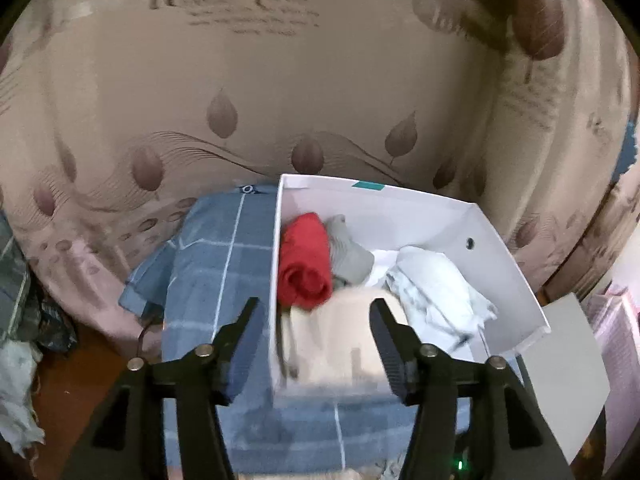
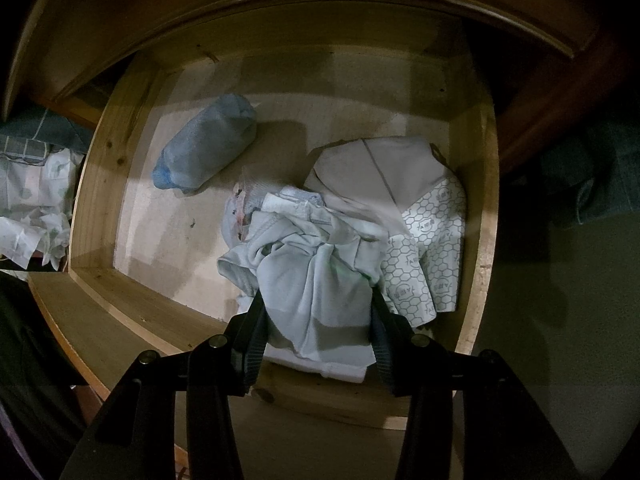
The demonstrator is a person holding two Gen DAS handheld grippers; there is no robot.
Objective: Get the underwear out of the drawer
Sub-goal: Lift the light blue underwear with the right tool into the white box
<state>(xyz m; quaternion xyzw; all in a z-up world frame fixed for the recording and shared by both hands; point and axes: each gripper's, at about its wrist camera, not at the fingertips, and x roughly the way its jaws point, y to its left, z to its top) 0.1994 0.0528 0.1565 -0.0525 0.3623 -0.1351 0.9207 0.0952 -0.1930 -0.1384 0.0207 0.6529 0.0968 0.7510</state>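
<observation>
In the left wrist view, my left gripper stands open over the near end of a white box. A blurred beige garment lies in the box below and between the fingers, and the left finger stands clear of it. Also in the box are a red roll, a grey roll and a crumpled white garment. In the right wrist view, my right gripper points down into a wooden drawer, shut on a bunched pale blue-grey underwear piece.
The drawer also holds a rolled blue item at the back left and a folded grey garment with hexagon print at the right. The box rests on a blue plaid cloth against a leaf-patterned fabric wall. Rags lie on the floor at left.
</observation>
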